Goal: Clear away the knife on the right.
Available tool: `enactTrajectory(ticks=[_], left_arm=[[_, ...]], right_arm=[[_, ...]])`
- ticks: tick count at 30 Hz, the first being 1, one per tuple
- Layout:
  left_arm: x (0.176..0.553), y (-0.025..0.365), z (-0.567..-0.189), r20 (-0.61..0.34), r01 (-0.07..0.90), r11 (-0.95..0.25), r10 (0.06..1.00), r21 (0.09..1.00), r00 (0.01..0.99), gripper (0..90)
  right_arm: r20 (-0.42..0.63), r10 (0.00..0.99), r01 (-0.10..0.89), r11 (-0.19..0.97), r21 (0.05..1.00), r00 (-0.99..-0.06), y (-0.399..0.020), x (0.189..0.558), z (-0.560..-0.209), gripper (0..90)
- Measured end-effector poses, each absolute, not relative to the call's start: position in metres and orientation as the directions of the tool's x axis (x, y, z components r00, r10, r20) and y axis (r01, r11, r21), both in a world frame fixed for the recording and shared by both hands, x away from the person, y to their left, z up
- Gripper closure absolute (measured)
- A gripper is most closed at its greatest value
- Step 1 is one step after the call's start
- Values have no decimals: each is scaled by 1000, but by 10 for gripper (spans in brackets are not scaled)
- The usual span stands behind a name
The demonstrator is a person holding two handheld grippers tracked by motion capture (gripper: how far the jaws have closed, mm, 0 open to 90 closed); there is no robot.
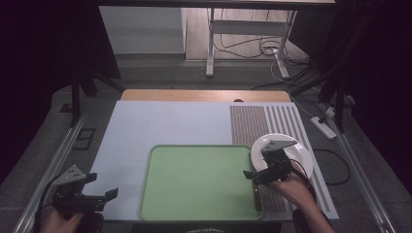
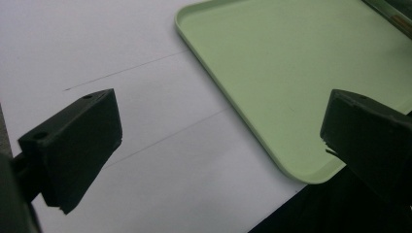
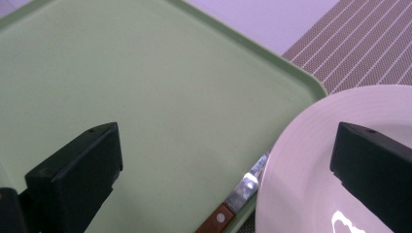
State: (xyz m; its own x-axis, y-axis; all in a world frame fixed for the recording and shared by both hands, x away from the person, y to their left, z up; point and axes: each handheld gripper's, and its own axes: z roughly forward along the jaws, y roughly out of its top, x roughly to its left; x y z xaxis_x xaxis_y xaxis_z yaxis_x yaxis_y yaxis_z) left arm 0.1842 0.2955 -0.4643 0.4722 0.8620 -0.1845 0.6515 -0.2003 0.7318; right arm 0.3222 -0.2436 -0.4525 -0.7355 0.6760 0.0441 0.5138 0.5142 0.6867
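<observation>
Both grippers are spread wide, the right gripper [image 1: 262,167] over the round, glossy white plate [image 1: 303,150] whose rim overlaps a wooden-handled knife [image 3: 233,201], the left gripper [image 1: 99,187] holding nothing.

Pale grey-white flat sheet [image 1: 165,131] spread over most of the tabletop, faint straight lines across it in the left gripper view [image 2: 97,43], with a strip of bare light wooden table edge [image 1: 204,95] along its far side. Brown woven placemat with pale stripes [image 1: 272,121] laid flat on the sheet's right part, weave plain in the right gripper view [image 3: 369,43]. On the grey floor beyond: white metal desk frame [image 1: 210,43], loose black cables [image 1: 252,48] under it, white power strip [image 1: 323,127] off the table's right side, grey metal rail [image 1: 53,170] running along the left.
</observation>
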Motion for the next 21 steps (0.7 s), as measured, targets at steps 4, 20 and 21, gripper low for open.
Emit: enactTrajectory(ticks=[4,20,21], left_arm=[[184,295,-464,-184,653,-202,862,730,472,12],[184,295,-464,-180,653,-204,863,729,471,12],[184,295,-464,-181,654,-204,864,729,471,12]], right_arm=[[46,682,517,507,689,-730,-248,320,-453,0],[68,724,554,459,694,-686,-271,306,-453,0],[72,728,558,454,695,-682,-273,305,-453,0]])
